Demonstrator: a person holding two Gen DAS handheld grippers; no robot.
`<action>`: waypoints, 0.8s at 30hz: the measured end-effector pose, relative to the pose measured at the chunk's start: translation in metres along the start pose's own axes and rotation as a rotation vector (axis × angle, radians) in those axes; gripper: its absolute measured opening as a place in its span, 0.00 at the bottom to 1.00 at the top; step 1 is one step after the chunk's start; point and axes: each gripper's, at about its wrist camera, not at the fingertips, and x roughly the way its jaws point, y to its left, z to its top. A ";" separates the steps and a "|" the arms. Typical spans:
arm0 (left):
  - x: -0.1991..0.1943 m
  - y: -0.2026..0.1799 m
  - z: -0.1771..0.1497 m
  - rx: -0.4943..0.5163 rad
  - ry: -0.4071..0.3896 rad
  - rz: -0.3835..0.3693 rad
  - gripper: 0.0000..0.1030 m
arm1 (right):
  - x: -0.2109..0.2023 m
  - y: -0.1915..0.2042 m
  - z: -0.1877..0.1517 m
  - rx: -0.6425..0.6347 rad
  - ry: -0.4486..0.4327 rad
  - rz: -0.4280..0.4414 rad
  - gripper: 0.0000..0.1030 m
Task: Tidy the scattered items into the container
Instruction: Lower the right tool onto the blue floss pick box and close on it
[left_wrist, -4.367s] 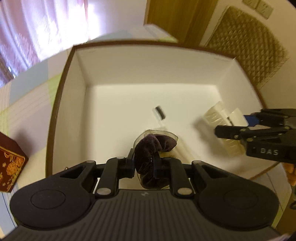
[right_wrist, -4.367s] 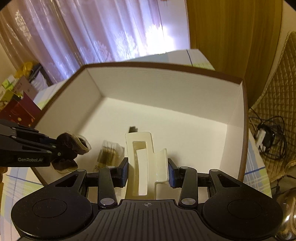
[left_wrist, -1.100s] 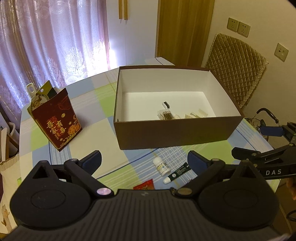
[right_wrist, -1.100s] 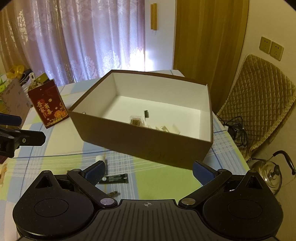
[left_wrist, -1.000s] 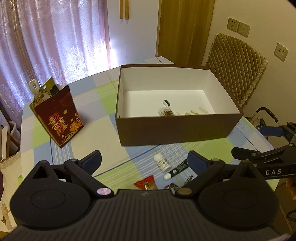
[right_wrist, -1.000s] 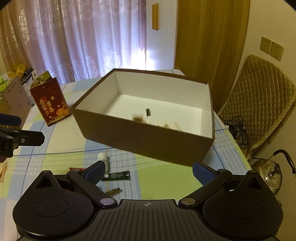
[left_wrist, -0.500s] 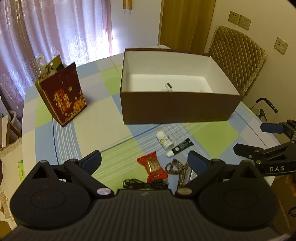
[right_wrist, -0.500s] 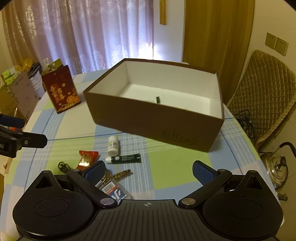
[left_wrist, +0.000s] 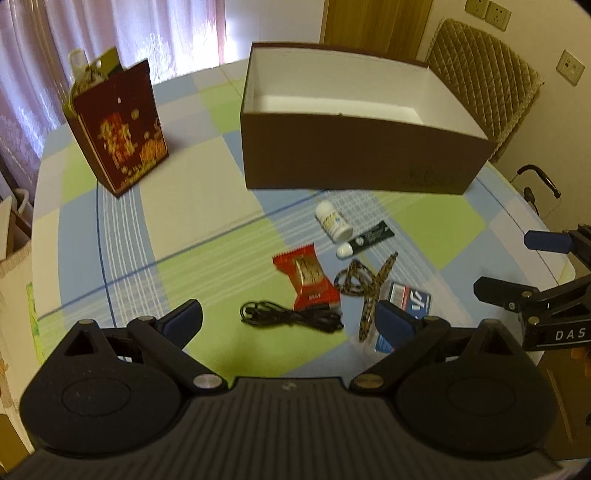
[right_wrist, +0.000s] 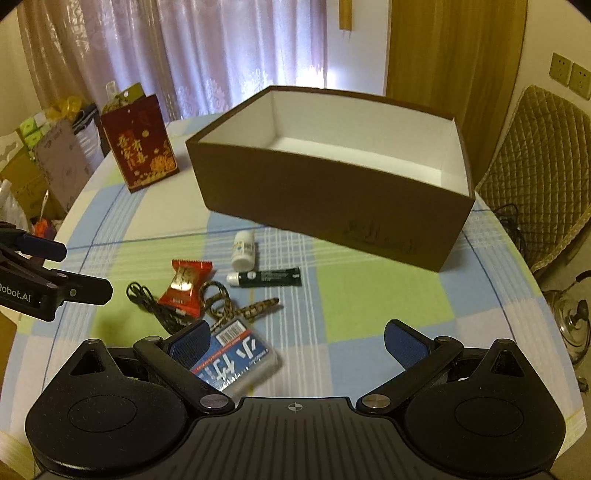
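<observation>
Both the left hand-held gripper (left_wrist: 288, 319) and right hand-held gripper (right_wrist: 295, 341) are held released above items scattered near the box (right_wrist: 332, 192); the red packet (left_wrist: 306, 275) is best straddled squarely before closing

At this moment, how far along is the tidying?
Nothing can be confirmed as done: the box floor is mostly hidden. Nothing is in hand; the left gripper and right gripper are open and empty. Left on the table: white bottle, dark tube, red packet, leopard strap, black cable, blue card.
</observation>
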 end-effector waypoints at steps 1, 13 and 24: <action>0.002 0.001 -0.002 -0.003 0.005 0.000 0.95 | 0.001 0.000 -0.002 0.001 0.003 -0.001 1.00; 0.025 0.013 -0.039 -0.066 0.099 0.010 0.95 | 0.020 0.003 -0.024 -0.035 0.048 0.060 1.00; 0.036 0.033 -0.068 -0.146 0.159 0.051 0.95 | 0.045 0.017 -0.044 -0.207 0.092 0.182 1.00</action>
